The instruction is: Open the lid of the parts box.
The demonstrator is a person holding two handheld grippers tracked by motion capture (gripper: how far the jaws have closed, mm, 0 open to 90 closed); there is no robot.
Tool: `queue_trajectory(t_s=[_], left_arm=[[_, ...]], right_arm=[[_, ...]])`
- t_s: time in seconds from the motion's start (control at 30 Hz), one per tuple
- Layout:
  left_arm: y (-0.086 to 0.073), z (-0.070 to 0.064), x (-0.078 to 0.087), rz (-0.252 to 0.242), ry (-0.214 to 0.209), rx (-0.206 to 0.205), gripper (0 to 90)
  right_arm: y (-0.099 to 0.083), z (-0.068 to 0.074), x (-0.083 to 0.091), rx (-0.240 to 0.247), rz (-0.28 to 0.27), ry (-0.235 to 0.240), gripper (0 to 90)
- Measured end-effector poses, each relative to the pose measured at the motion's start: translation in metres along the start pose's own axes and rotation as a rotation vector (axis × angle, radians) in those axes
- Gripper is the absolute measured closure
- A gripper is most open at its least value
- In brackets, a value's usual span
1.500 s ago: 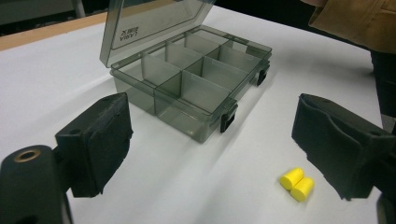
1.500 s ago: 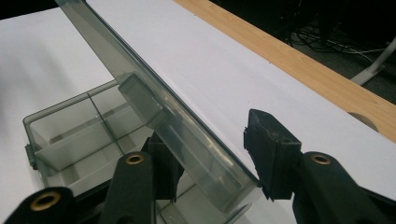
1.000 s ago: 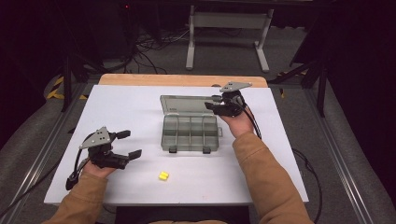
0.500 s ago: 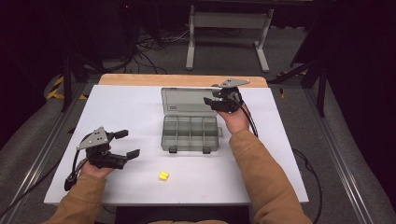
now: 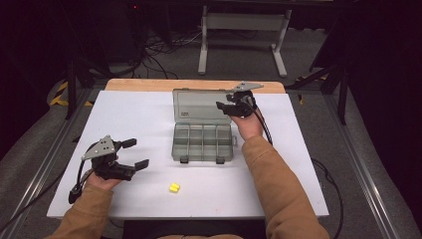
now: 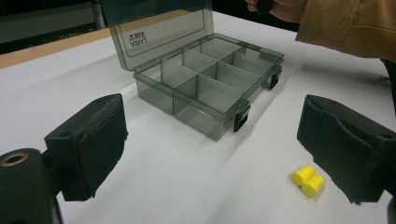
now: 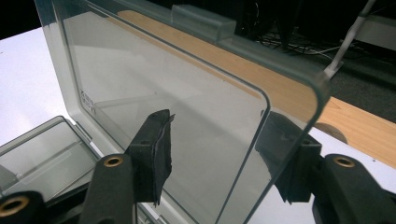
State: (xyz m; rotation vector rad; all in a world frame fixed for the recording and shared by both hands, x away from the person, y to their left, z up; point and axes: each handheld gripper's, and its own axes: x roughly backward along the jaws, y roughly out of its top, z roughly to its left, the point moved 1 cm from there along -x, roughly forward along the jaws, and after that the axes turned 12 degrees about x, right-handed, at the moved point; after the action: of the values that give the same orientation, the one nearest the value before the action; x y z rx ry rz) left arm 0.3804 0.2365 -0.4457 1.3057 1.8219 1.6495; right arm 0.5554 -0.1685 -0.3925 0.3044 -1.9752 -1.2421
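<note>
Two grippers are in my hands at a white table (image 5: pixel 149 109). A grey transparent compartment box (image 5: pixel 203 142) sits near the middle of the table with its lid (image 5: pixel 201 105) raised, hinged along the far edge toward the wooden strip (image 5: pixel 149 84) at the table's back.

My right gripper (image 5: pixel 225 105) is at the lid's right edge. In the right gripper view its jaws straddle that edge: one black pad (image 7: pixel 156 149) is on the near face of the clear lid, the other pad (image 7: pixel 292 161) shows through the plastic behind it. A gap remains between the pads and the lid, so the jaws are spread around the lid, not clamped on it. A small label is printed in the lid's lower corner.

My left gripper (image 5: pixel 135 153) rests low on the table's near left side, well apart from the box, with its jaws spread wide and nothing between them. In the left gripper view its two padded fingers (image 6: pixel 88 147) frame the box, whose compartments look bare, and two black latches sit on the box's front wall.

Two small yellow foam earplugs (image 5: pixel 174 187) lie side by side, touching, on the table in front of the box, between the left gripper and my right sleeve (image 5: pixel 278 184).
</note>
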Motion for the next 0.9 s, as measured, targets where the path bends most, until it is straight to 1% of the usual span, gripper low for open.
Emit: queue_trajectory(t_s=[0.17, 0.2, 0.23, 0.33, 0.47, 0.6, 0.9], left_arm=[[0.0, 0.0, 0.0, 0.0, -0.002, -0.001, 9.0], [0.0, 0.001, 0.0, 0.001, 0.002, -0.011, 9.0], [0.0, 0.0, 0.0, 0.0, -0.003, -0.001, 9.0], [0.0, 0.0, 0.0, 0.001, -0.002, 0.0, 9.0], [0.0, 0.001, 0.0, 0.0, -0.002, -0.002, 9.0], [0.0, 0.001, 0.0, 0.001, -0.001, -0.003, 9.0], [0.0, 0.001, 0.0, 0.0, -0.002, -0.003, 9.0]], right_arm=[[-0.003, -0.001, -0.005, -0.018, 0.0, 0.009, 42.1], [-0.004, -0.001, -0.006, -0.02, 0.001, 0.011, 41.3], [-0.004, -0.001, -0.007, -0.022, 0.001, 0.013, 40.4], [-0.008, -0.002, -0.012, -0.033, 0.007, 0.015, 37.5], [-0.01, -0.003, -0.016, -0.037, 0.01, 0.016, 35.6], [-0.014, -0.003, -0.023, -0.041, 0.016, 0.026, 31.5], [-0.02, -0.004, -0.03, -0.056, 0.025, 0.039, 27.1]])
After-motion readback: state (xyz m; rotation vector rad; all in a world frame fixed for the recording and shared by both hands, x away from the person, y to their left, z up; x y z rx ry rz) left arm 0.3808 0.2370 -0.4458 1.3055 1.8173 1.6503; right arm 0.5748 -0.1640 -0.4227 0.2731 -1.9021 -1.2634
